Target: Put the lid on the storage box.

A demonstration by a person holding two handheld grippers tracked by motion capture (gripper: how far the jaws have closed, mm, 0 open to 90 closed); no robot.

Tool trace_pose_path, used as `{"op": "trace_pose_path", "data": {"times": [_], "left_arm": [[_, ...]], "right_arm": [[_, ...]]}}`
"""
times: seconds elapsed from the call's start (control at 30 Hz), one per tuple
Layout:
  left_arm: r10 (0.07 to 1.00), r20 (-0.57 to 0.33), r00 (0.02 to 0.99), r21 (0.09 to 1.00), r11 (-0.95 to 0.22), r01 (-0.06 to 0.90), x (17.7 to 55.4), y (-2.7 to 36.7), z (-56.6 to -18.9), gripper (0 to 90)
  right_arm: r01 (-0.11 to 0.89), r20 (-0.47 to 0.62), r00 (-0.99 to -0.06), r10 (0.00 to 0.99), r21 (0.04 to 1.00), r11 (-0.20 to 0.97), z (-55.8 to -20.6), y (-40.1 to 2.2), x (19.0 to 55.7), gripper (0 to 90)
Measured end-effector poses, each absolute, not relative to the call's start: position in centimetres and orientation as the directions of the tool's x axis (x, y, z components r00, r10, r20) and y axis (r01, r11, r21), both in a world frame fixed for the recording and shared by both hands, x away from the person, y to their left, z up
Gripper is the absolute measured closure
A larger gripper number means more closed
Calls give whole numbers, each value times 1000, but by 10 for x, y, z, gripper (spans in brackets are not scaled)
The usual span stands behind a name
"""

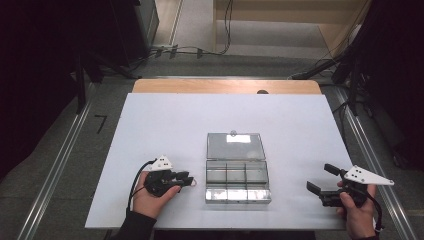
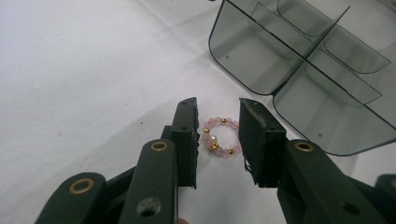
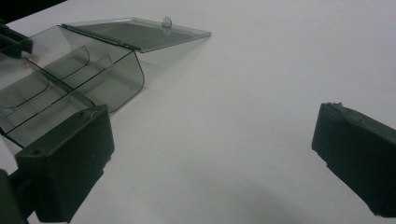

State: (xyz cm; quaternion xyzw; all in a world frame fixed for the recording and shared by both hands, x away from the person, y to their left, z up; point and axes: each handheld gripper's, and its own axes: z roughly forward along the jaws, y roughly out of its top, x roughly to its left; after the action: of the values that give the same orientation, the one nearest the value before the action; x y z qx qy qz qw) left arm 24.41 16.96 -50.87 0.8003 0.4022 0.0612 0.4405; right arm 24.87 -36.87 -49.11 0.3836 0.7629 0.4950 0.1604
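Operator: Black jaws of the left gripper stand on either side of a small bead ring. Describe the ring.

Inspector: It is a loop of pale pink beads with small gold beads spaced around it and one larger clear bead on the near side. It lies flat on the white table, just beside the near left corner of the clear box.

Operator: Grip status, left side?

Inspector: The jaws are narrowed around the ring. The left pad looks in contact with the beads; at the right pad I cannot tell whether it is touching. So no firm grip is confirmed.

Operator: And from the high view?

Inspector: The left gripper rests low on the table with its tips pointing toward the box, whose lid lies open and flat behind it. The box is smoky, see-through plastic with divided compartments.

Operator: Right side?

Inspector: The right gripper sits well apart from the box, jaws spread wide, with nothing between them.
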Motion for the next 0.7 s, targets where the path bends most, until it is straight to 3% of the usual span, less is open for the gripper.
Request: {"op": "trace_pose_path", "data": {"times": [0.23, 0.7], "left_arm": [[723, -265, 638, 754, -256, 604, 246, 173, -509, 708], [718, -230, 657, 745, -304, 594, 249, 158, -511, 727]], "right_arm": [[424, 126, -659, 742, 877, 227, -492, -368, 249, 0], [430, 122, -658, 743, 871, 237, -493, -365, 249, 0]]}}
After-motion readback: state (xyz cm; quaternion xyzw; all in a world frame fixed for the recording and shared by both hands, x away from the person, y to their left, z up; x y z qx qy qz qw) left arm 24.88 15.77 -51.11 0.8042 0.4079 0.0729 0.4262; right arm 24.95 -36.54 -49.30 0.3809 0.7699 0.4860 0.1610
